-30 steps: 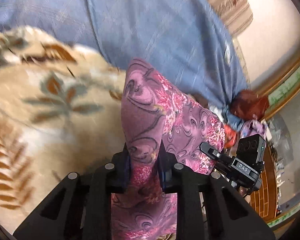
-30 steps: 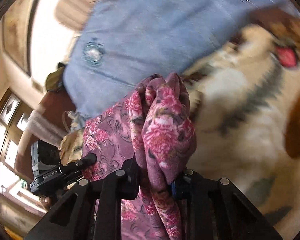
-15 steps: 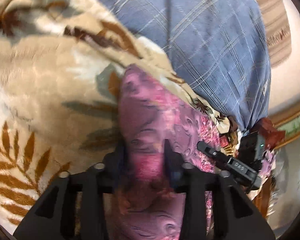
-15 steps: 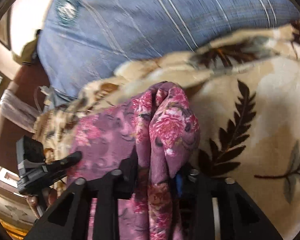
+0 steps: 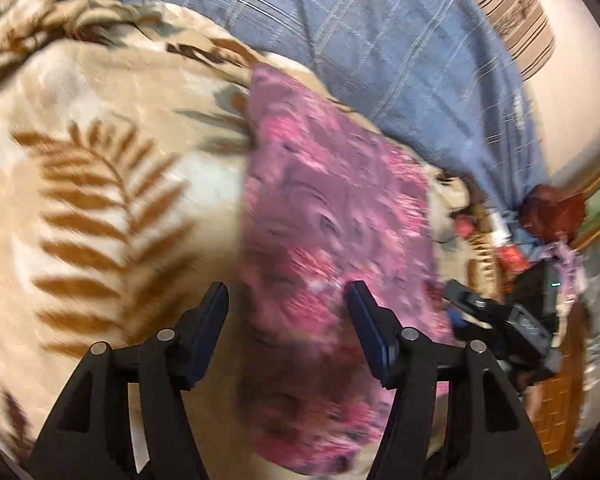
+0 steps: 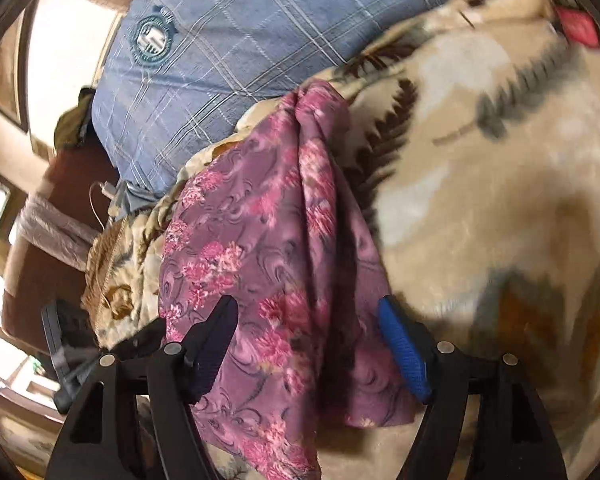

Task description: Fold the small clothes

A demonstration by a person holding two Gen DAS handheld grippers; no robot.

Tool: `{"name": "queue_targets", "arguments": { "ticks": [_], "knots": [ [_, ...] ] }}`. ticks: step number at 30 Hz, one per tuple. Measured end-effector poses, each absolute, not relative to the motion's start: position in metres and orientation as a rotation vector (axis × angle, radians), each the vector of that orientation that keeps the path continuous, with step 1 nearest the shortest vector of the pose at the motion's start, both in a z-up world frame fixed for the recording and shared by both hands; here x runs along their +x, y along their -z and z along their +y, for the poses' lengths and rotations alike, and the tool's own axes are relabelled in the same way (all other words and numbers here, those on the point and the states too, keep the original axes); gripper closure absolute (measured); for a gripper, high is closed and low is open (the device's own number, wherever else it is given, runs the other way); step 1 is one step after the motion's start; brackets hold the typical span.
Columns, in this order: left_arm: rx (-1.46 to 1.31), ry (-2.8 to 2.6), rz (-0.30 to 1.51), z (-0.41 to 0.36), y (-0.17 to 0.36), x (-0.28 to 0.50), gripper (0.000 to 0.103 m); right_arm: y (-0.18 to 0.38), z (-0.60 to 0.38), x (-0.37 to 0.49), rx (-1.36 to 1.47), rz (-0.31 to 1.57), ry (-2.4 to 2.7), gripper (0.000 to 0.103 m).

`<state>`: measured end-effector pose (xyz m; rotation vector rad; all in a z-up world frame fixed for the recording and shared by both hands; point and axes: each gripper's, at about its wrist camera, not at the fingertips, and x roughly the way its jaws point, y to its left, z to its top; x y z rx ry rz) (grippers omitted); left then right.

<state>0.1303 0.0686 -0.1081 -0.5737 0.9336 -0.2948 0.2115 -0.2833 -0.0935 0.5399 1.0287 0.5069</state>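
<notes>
**Both jaws spread, cloth lying on the blanket**

Cream blanket (image 5: pixel 100 200) with brown fern print covers the work surface; a blue checked cushion (image 5: pixel 380 40) lies behind it. I see the purple floral cloth (image 5: pixel 332 220) resting folded on the blanket. My left gripper (image 5: pixel 286 304) has just been opening: its jaws stand apart, with the cloth between them but unpinched. My right gripper (image 6: pixel 306 320) has likewise been opening, its blue pad (image 6: pixel 402 350) clear of the fabric, a bunched ridge of cloth running between the fingers. Left view is motion-blurred.
</notes>
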Motion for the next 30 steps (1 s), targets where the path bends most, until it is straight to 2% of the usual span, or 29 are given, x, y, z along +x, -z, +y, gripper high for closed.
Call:
{"name": "queue_targets", "arguments": {
  "ticks": [5, 8, 10, 11, 12, 13, 14, 16, 18, 20, 22, 23, 25, 26, 27, 28, 29, 30],
  "knots": [
    [-0.584, 0.358, 0.98, 0.058, 0.12, 0.129, 0.042, 0.095, -0.288, 0.204, 0.549, 1.036, -0.513, 0.032],
    [-0.563, 0.361, 0.974, 0.054, 0.122, 0.128, 0.042, 0.098, -0.29, 0.198, 0.536, 1.024, -0.485, 0.043],
    [-0.555, 0.36, 0.97, 0.05, 0.12, 0.128, 0.042, 0.097, -0.289, 0.198, 0.513, 1.023, -0.484, 0.046],
    [-0.554, 0.358, 0.968, 0.05, 0.12, 0.127, 0.046, 0.097, -0.288, 0.198, 0.488, 1.029, -0.477, 0.055],
    [-0.543, 0.361, 0.966, 0.048, 0.12, 0.128, 0.05, 0.098, -0.286, 0.199, 0.464, 1.037, -0.468, 0.074],
    [-0.533, 0.363, 0.965, 0.046, 0.12, 0.128, 0.052, 0.1, -0.287, 0.199, 0.473, 1.043, -0.468, 0.081],
    [-0.524, 0.369, 0.958, 0.043, 0.119, 0.127, 0.067, 0.101, -0.288, 0.199, 0.505, 1.046, -0.482, 0.092],
    [-0.486, 0.371, 0.936, 0.039, 0.111, 0.122, 0.077, 0.093, -0.289, 0.194, 0.494, 1.033, -0.464, 0.096],
    [-0.495, 0.384, 0.907, 0.041, 0.1, 0.113, 0.081, 0.073, -0.288, 0.181, 0.476, 0.984, -0.467, 0.098],
    [-0.53, 0.383, 0.905, 0.045, 0.097, 0.104, 0.08, 0.066, -0.289, 0.169, 0.482, 0.972, -0.45, 0.098],
    [-0.518, 0.355, 0.932, 0.044, 0.109, 0.101, 0.075, 0.079, -0.288, 0.167, 0.471, 1.005, -0.421, 0.098],
    [-0.508, 0.332, 0.964, 0.043, 0.118, 0.102, 0.068, 0.093, -0.287, 0.17, 0.458, 1.037, -0.396, 0.097],
    [-0.512, 0.328, 0.981, 0.043, 0.121, 0.102, 0.067, 0.107, -0.29, 0.169, 0.487, 1.048, -0.391, 0.096],
    [-0.495, 0.331, 0.983, 0.043, 0.114, 0.1, 0.066, 0.102, -0.293, 0.164, 0.507, 1.029, -0.389, 0.088],
    [-0.474, 0.339, 0.97, 0.043, 0.105, 0.095, 0.061, 0.094, -0.295, 0.159, 0.508, 1.015, -0.388, 0.072],
    [-0.468, 0.348, 0.946, 0.045, 0.099, 0.089, 0.057, 0.086, -0.297, 0.154, 0.505, 0.992, -0.388, 0.063],
    [-0.47, 0.348, 0.919, 0.048, 0.096, 0.081, 0.05, 0.077, -0.299, 0.144, 0.505, 0.956, -0.382, 0.046],
    [-0.473, 0.333, 0.901, 0.053, 0.098, 0.072, 0.049, 0.071, -0.3, 0.134, 0.503, 0.933, -0.393, 0.043]
  ]
}}
